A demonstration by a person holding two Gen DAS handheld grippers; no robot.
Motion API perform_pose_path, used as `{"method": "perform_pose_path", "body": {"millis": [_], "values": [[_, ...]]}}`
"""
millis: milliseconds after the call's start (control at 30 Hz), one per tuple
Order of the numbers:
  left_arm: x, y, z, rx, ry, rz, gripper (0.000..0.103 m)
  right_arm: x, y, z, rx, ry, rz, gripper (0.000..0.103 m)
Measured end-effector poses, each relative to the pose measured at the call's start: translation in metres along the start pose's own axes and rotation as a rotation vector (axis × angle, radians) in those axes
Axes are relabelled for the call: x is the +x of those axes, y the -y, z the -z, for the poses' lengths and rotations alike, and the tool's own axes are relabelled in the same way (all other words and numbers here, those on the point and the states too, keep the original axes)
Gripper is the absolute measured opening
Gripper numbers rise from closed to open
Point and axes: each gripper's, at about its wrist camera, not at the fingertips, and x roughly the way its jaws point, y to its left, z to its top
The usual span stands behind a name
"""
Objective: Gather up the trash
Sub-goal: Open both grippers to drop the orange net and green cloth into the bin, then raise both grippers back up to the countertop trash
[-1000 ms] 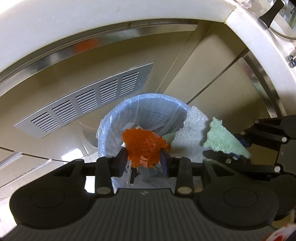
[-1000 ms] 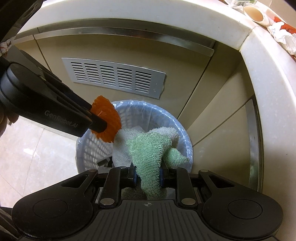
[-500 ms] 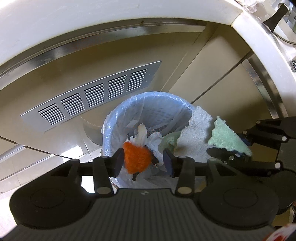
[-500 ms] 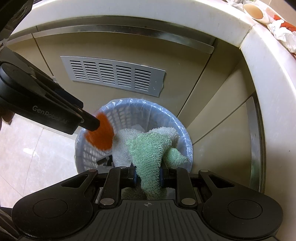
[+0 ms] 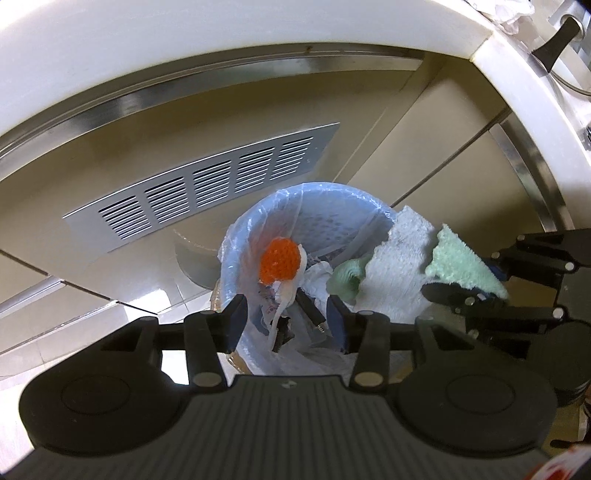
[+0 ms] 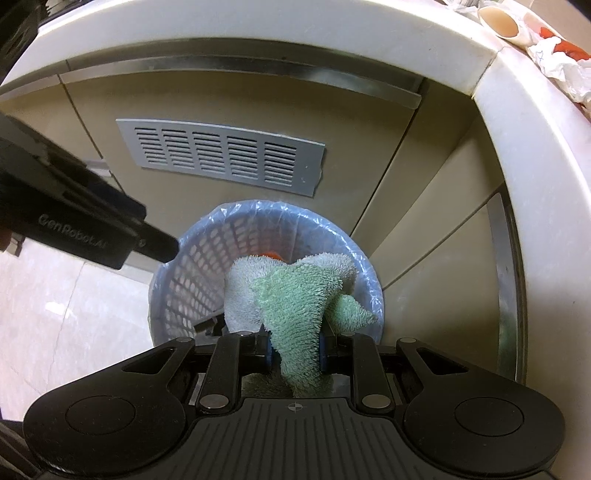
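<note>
A blue mesh bin (image 5: 332, 199) with a clear liner stands on the floor against the cabinet; it also shows in the right wrist view (image 6: 192, 266). An orange knitted scrap (image 5: 279, 260) lies inside it among white paper trash. My left gripper (image 5: 286, 314) is open and empty above the bin's near rim. My right gripper (image 6: 295, 345) is shut on a green and white towel (image 6: 295, 295) and holds it over the bin's right side; the towel also shows in the left wrist view (image 5: 399, 266).
A grey vent grille (image 6: 221, 158) is set in the beige cabinet front behind the bin. A white counter edge (image 6: 524, 122) curves overhead with crumpled wrappers (image 6: 557, 62) and a cup (image 6: 502, 20) on it. Tiled floor (image 6: 55, 314) lies to the left.
My left gripper opened and let the orange scrap go; it dropped into the bin. The left gripper then drew back a little. My right gripper kept hold of the towel.
</note>
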Motion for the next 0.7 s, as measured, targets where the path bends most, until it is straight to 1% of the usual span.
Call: {"method": "perform_pose_path", "body": {"millis": [67, 100, 133, 167, 200, 467, 700], "values": [[-0.001, -0.002, 0.001, -0.007, 0.003, -0.004, 0.043, -0.001, 0.001, -0.001, 0.018, 0.017, -0.014, 0.024], [-0.002, -0.004, 0.002, -0.009, 0.004, -0.005, 0.043, -0.001, 0.001, -0.003, 0.023, 0.025, -0.018, 0.037], [-0.003, -0.005, 0.002, -0.011, 0.005, -0.008, 0.043, -0.002, 0.001, -0.004, 0.022, 0.035, -0.012, 0.062], [-0.004, -0.006, 0.002, -0.013, 0.006, -0.009, 0.043, -0.004, 0.0, -0.004, 0.022, 0.048, -0.006, 0.072], [-0.004, -0.007, 0.003, -0.015, 0.007, -0.011, 0.043, -0.005, 0.0, -0.005, 0.026, 0.059, -0.01, 0.077], [-0.011, -0.014, 0.008, -0.031, 0.019, -0.021, 0.043, -0.004, -0.002, -0.009, 0.042, 0.041, -0.013, 0.077], [-0.025, -0.01, 0.006, -0.018, 0.055, -0.011, 0.043, -0.018, -0.004, -0.013, 0.036, 0.069, -0.002, 0.077]]}}
